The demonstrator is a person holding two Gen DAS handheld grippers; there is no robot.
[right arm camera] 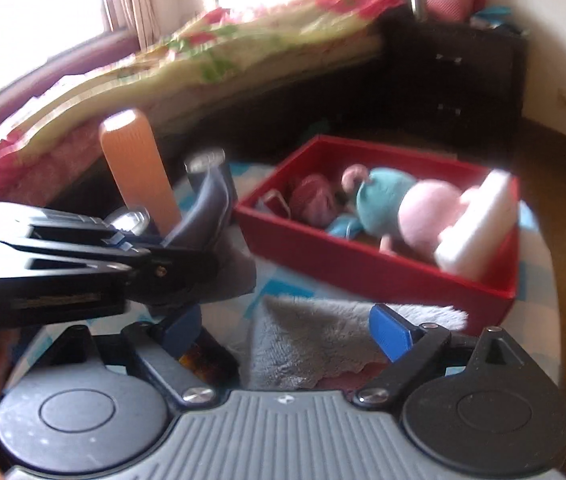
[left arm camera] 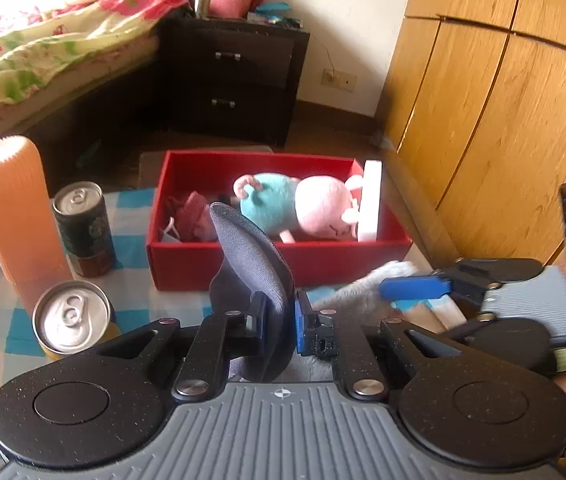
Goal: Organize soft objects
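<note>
A small table covered by a blue-and-white checked cloth (left arm camera: 135,276) carries everything here. At its far side sits an open red rectangular cardboard box (left arm camera: 279,262), and to the left of the box stand a tall ribbed orange plastic cylinder (left arm camera: 15,216), a dark-labelled drink can with a silver top (left arm camera: 83,228) just beside it, and nearer, a second silver-topped can with a yellow body (left arm camera: 73,320). At the near edge, in front of the box, a fluffy grey towel (right arm camera: 315,340) lies flat on the cloth.
</note>
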